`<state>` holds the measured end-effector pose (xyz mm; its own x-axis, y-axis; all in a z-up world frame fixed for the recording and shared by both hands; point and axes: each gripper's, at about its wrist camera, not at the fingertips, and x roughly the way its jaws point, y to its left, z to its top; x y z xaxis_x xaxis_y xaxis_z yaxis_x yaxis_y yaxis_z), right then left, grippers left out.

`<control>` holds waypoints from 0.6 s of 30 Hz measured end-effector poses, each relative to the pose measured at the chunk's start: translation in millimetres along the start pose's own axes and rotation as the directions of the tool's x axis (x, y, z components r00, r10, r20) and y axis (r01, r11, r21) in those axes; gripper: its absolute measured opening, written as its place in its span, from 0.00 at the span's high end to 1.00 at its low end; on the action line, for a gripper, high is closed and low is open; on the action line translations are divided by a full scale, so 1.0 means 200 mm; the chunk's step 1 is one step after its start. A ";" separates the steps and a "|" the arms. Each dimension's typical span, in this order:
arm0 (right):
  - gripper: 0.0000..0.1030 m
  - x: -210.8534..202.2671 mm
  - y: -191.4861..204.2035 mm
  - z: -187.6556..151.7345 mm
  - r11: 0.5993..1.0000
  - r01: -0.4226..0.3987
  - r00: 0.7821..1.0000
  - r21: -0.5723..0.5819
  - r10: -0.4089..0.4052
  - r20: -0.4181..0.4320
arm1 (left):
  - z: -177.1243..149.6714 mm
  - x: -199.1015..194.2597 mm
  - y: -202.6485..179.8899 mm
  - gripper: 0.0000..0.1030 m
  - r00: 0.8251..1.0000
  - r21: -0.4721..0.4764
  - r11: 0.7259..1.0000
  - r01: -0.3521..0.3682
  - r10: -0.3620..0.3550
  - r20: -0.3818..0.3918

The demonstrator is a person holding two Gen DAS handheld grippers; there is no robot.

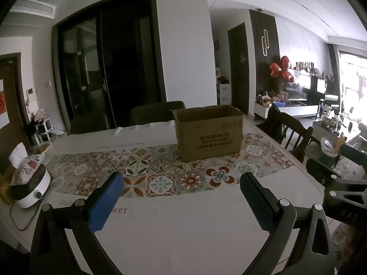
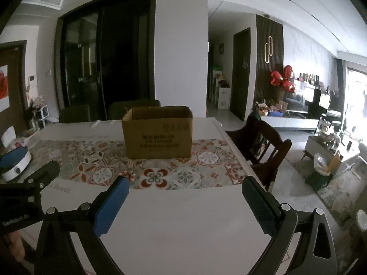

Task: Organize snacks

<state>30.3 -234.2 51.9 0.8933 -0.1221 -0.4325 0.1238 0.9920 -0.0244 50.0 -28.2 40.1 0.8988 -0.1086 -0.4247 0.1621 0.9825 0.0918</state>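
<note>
Left wrist view: one cardboard box [image 1: 208, 133], two spread, empty tools, left tool [image 1: 181, 192] and right tool [image 2: 184, 197].

A brown cardboard box [image 1: 208, 133] stands upright on the desk [image 1: 183, 224], its top flaps open and dark print on its near side. It rests on the far part of the patterned cloth [image 1: 160, 174]; its inside cannot be seen.

the cardboard box [image 1: 208, 133] hides its inside; its printed text [image 2: 158, 142] is too blurred to read.
</note>
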 end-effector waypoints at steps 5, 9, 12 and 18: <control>0.03 -0.02 0.00 0.00 1.000 0.004 1.000 0.001 -0.004 0.015 | 0.01 -0.02 -0.01 0.00 1.000 0.001 1.000 -0.001 0.001 0.010; 0.03 -0.03 0.00 0.00 1.000 0.007 1.000 0.003 -0.007 0.018 | 0.01 -0.04 0.00 0.00 1.000 0.002 1.000 -0.006 0.006 0.023; 0.03 -0.04 -0.01 0.01 1.000 0.008 1.000 0.003 -0.008 0.022 | 0.01 -0.05 -0.01 0.00 0.999 0.003 1.000 -0.009 0.009 0.032; 0.03 -0.06 0.00 0.02 1.000 0.011 0.999 0.001 -0.012 0.033 | 0.01 -0.06 -0.01 0.00 0.999 0.003 1.000 -0.009 0.009 0.035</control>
<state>22.2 -233.2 60.7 0.9055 -0.1345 -0.4025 0.1344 0.9905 -0.0286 40.5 -29.7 46.9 0.9137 -0.1051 -0.3925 0.1554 0.9829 0.0986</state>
